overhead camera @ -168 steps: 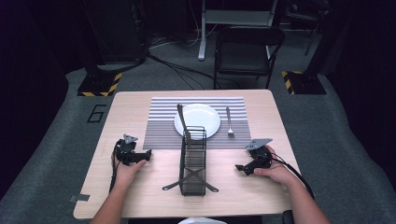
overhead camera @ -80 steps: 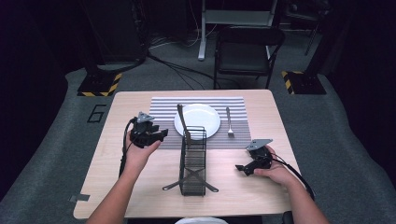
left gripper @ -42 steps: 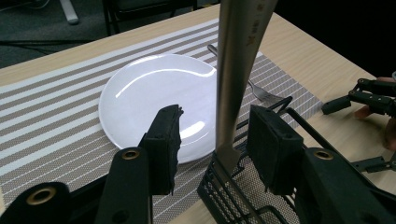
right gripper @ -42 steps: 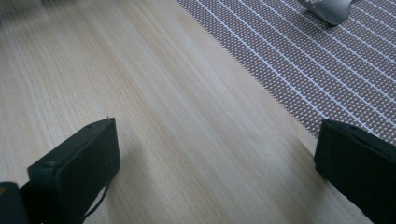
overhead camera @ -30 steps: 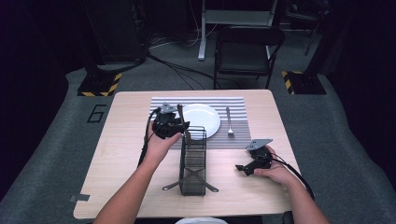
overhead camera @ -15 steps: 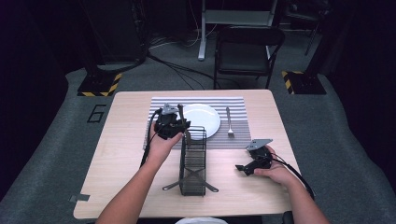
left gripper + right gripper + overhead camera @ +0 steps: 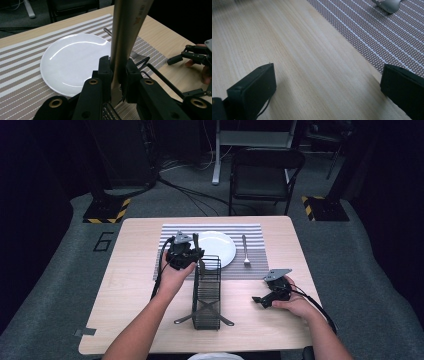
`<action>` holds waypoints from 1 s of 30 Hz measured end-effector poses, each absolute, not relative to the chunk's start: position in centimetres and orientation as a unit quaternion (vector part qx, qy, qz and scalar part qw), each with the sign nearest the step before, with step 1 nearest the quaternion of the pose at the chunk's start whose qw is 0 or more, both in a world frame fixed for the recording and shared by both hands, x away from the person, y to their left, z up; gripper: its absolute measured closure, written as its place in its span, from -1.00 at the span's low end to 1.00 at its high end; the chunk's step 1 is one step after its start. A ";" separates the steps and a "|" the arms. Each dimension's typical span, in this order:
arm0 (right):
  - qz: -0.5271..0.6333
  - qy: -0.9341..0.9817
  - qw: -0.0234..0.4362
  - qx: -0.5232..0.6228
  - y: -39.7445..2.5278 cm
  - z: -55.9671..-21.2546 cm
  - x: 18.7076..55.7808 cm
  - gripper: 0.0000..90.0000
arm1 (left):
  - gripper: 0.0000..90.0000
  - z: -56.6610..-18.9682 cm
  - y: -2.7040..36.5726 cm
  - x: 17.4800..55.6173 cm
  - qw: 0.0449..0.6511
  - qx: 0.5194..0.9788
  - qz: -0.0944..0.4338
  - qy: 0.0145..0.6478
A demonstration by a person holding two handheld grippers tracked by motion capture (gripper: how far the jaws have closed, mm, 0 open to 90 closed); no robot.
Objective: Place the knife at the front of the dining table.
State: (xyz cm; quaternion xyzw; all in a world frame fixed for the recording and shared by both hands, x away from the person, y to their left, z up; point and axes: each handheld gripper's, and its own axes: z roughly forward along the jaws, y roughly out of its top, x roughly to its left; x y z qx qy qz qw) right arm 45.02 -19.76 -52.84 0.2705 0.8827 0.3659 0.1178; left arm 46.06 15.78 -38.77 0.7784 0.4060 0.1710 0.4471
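Clamped tight between the jaws of the left gripper (image 7: 117, 75), a long flat metal utensil handle (image 7: 125, 37) stands upright over the black wire rack (image 7: 206, 292) beside the round white plate (image 7: 75, 60), while the right gripper (image 7: 327, 85) rests wide open and empty on the pale wooden table (image 7: 299, 62).

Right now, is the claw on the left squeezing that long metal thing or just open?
Squeezing. In the left gripper view, the left hand-held gripper has both black jaws pressed against the upright metal utensil handle, no gap showing.
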 end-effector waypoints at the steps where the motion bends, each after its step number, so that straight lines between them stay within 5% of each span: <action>1: 0.366 0.883 0.118 0.270 -19.8 -52.8 45.0 -1.00 | 0.77 -38.7 15.8 46.1 0.445 0.780 0.170 0.406; 30: 0.365 0.882 0.116 0.274 -19.7 -52.8 45.0 -1.00 | 0.77 -31.8 16.3 44.6 0.451 0.783 0.196 0.381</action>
